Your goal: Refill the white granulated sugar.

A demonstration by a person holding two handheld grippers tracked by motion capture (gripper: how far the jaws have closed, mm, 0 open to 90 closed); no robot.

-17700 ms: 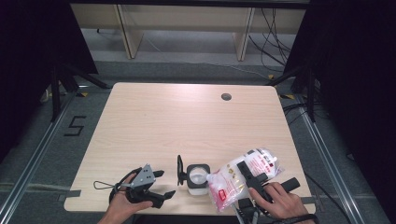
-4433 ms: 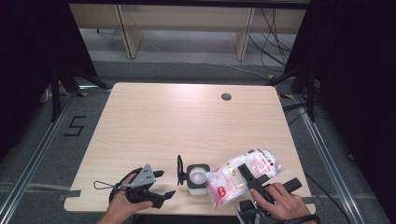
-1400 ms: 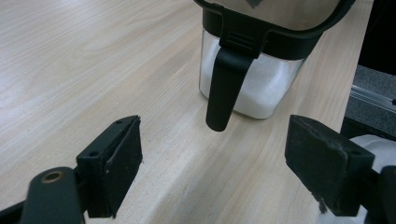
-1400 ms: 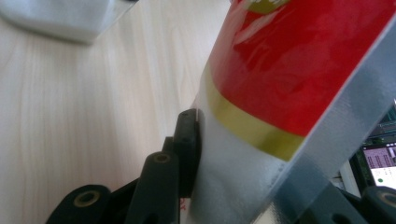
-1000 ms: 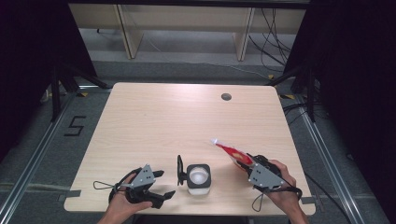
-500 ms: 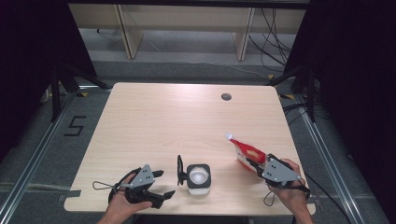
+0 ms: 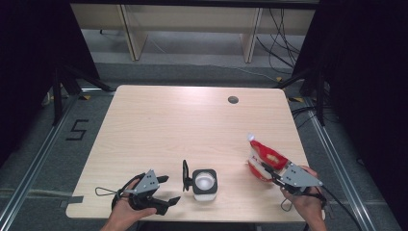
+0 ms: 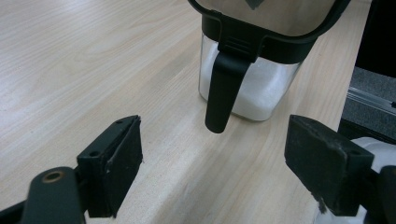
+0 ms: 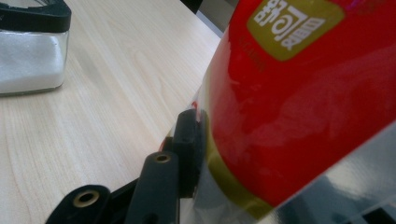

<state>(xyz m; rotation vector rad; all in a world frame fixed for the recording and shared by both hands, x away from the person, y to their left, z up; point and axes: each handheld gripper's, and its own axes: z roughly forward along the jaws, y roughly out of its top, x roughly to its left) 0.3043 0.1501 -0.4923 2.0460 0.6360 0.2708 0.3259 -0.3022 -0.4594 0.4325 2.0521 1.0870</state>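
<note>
A clear square jar of white powder stands near the table's front edge, its black hinged lid flipped up on the left side. My left gripper rests just left of it, open and empty. In the left gripper view the jar and its hanging lid latch lie ahead between the spread jaws. My right gripper is shut on a red spouted pouch at the front right, spout up. Its jaws have just eased open a little with the pouch still pressed against a finger pad.
The light wooden table has a round cable hole at the back right. The right hand is close to the table's right edge. Shelf legs and cables stand on the floor behind, and a taped "5" marks the floor at left.
The right gripper has carried the red pouch rightward, away from the jar and nearer the table's right edge. The left gripper and jar have stayed put.
</note>
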